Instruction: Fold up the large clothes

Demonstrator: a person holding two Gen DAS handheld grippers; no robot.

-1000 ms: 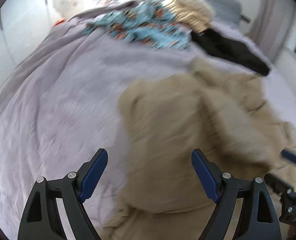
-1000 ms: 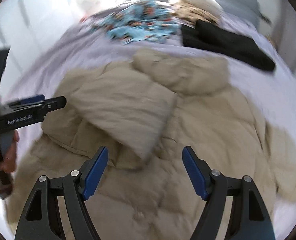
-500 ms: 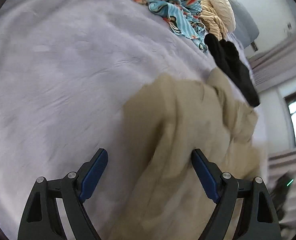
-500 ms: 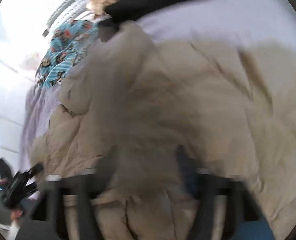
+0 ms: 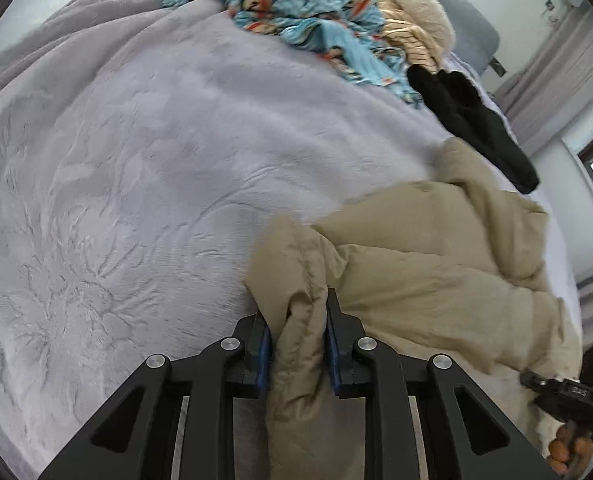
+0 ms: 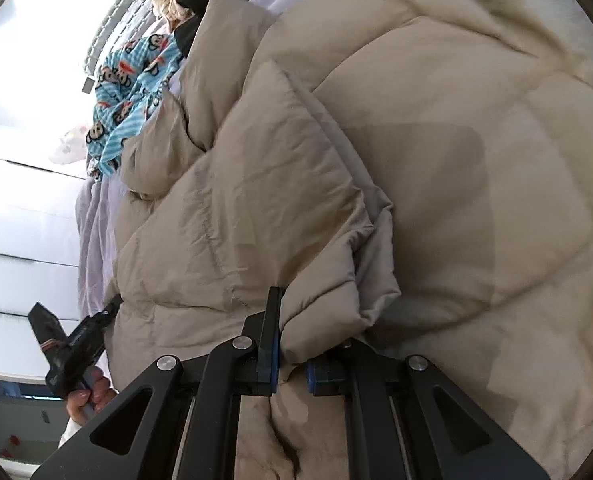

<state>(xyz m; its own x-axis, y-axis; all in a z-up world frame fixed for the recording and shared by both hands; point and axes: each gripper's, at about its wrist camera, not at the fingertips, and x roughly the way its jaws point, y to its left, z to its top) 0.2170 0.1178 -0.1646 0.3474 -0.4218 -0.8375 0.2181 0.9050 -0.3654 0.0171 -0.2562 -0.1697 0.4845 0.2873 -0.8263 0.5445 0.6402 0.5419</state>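
Note:
A large beige puffer jacket (image 5: 428,276) lies on a lilac bed blanket (image 5: 144,184). My left gripper (image 5: 298,344) is shut on a bunched fold at the jacket's left edge. My right gripper (image 6: 292,360) is shut on another thick fold of the same jacket (image 6: 436,168), which fills most of the right wrist view. The right gripper's body also shows at the lower right of the left wrist view (image 5: 568,396), and the left gripper's body at the lower left of the right wrist view (image 6: 72,344).
At the far end of the bed lie a blue monkey-print garment (image 5: 308,12), a cream striped bundle (image 5: 412,20) and a black garment (image 5: 472,124). A grey headboard (image 5: 472,28) and curtains (image 5: 556,64) stand beyond. White cabinet fronts (image 6: 20,216) are at the left.
Both grippers were open above the jacket a second ago. Both have dropped to its edge and shut on folds of the jacket.

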